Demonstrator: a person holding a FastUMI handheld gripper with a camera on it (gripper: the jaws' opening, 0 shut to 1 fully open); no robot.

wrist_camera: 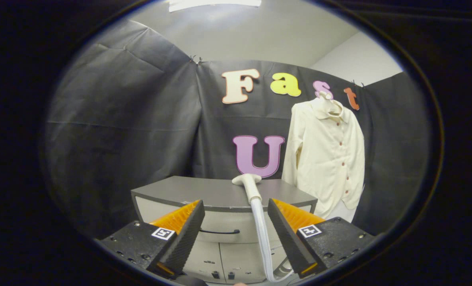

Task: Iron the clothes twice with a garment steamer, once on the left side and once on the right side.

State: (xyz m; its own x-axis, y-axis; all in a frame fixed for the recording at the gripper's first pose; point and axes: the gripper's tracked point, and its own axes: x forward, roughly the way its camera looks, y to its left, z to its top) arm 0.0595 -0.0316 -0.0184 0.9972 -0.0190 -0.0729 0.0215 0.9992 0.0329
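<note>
On the cabinet (220,192) at twelve o'clock lies the steamer (248,183); gripper (236,214) released, so straddle its handle squarely before clenching, shirt (327,155) at two o'clock.

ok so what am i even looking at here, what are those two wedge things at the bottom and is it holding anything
The camera rides on a hand-held gripper and looks forward along its two fingers, the wedges you see. They stand open and hold nothing. Beyond them a grey cabinet carries the white steamer head; its hose runs down between the fingers, touching neither. To the right of the cabinet, a cream shirt hangs on the booth wall, waiting to be steamed.
</note>
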